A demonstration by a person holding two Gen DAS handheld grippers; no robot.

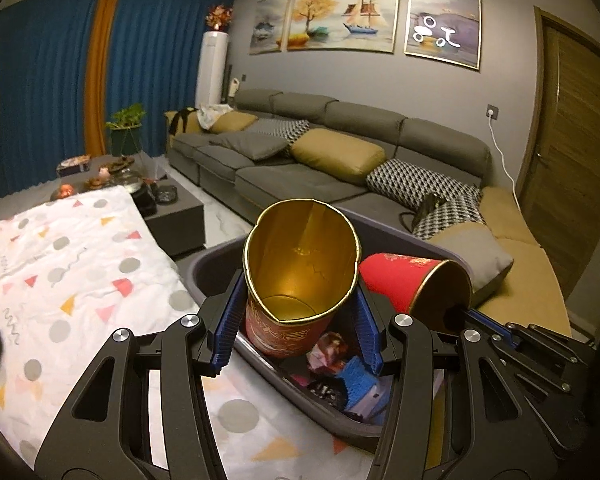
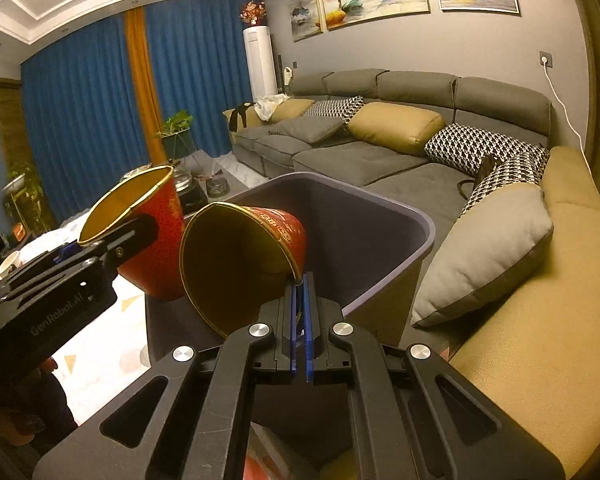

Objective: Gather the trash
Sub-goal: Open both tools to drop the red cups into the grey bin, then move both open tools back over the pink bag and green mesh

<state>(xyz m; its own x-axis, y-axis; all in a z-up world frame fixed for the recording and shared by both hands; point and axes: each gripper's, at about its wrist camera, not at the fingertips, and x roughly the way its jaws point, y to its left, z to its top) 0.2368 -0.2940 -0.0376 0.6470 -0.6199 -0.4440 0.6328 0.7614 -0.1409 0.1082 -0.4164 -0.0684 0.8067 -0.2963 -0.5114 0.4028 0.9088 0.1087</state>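
Left wrist view: the left gripper (image 1: 298,322) grasps a red paper cup (image 1: 296,276) by its body, blue pads pressed on both flanks. Cup long axis runs roughly upright, tilted back toward the lens; its dented gold mouth faces up and toward the camera, base pointing down into the bin (image 1: 220,264) below the jaws. Lower cup wall is hidden behind the pads.

Right of those jaws, a second red cup (image 1: 412,284) lies near horizontal, mouth toward the right gripper (image 1: 458,314), base pointing left toward the first cup. Only that gripper's tip and linkage show here; the rest is cut off at the frame edge.

Right wrist view: the right gripper (image 2: 300,280) has its pads clenched on the rim of the second cup (image 2: 244,256), pinching the thin wall. Cup axis runs forward and left of the jaws, mouth facing the lens. Both cups hang over the bin (image 2: 420,232) opening, ahead of the jaws.

Bin contents in the left wrist view: crumpled wrappers (image 1: 328,352), partly hidden, not identifiable. Both grippers pitch downward. A hand under the left gripper is dark and unclear.
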